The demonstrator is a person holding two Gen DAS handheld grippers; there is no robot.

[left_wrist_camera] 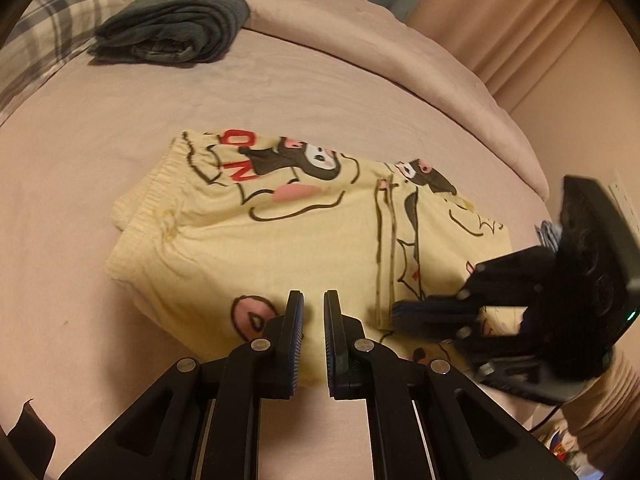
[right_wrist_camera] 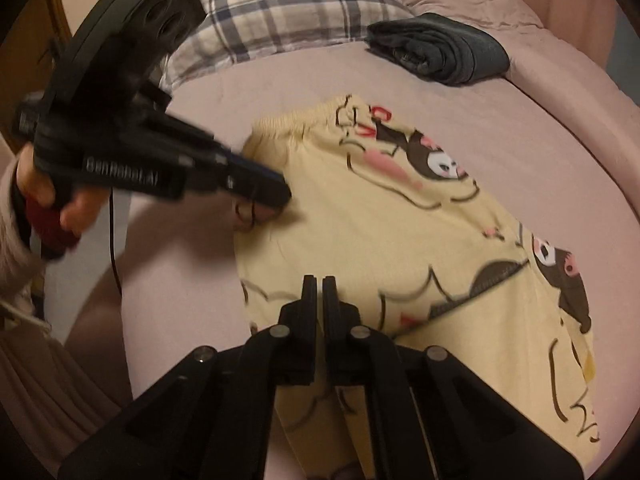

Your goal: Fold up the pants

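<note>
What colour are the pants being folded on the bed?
The pants are pale yellow with black, pink and red cartoon prints, clearest in the left wrist view.

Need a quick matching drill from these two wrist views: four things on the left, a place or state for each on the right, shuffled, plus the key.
Things:
1. yellow pants
2. dark folded garment
3. plaid pillow
4. right gripper

Place or state:
A. at the head of the bed
B. jaws nearly shut, over the near edge of the pants
C. folded, middle of the pink sheet
D. stacked beyond the pants, near the pillow

Pairs: 1-C, 2-D, 3-A, 4-B
</note>
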